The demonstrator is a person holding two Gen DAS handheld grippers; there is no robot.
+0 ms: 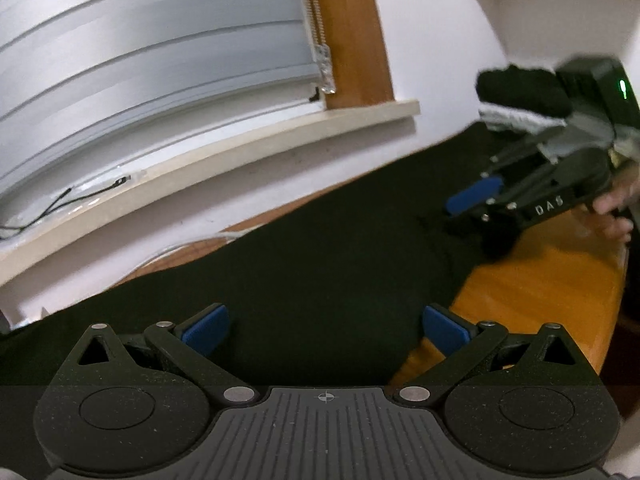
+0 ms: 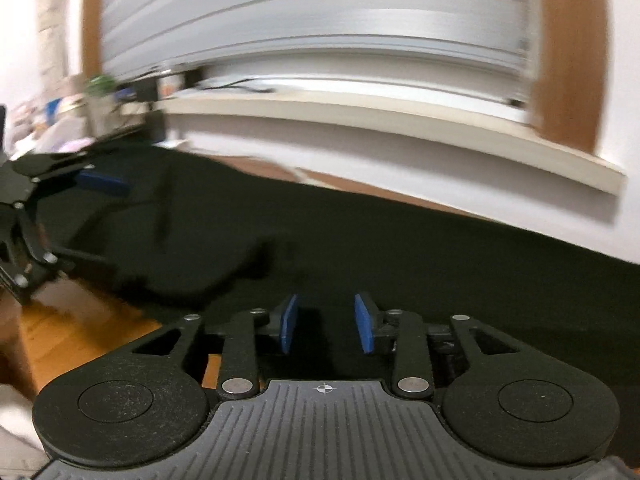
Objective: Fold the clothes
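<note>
Dark garment [image 1: 320, 248] overhangs the wooden table [image 1: 540, 280] edge, unheld.

The dark garment [image 1: 320, 248] is matt cloth, soft and without sheen; the bench [image 1: 540, 280] beneath it is orange-brown wood with a smooth, slightly glossy finish; the left tool [image 1: 326, 328] is grainy matt black plastic with smooth blue pads [image 1: 206, 328] and dull metal pins; the right tool [image 2: 326, 324] looks the same; the window sill [image 1: 240, 148] is pale, smooth and matt; the blind [image 1: 140, 40] has smooth greyish slats.
</note>
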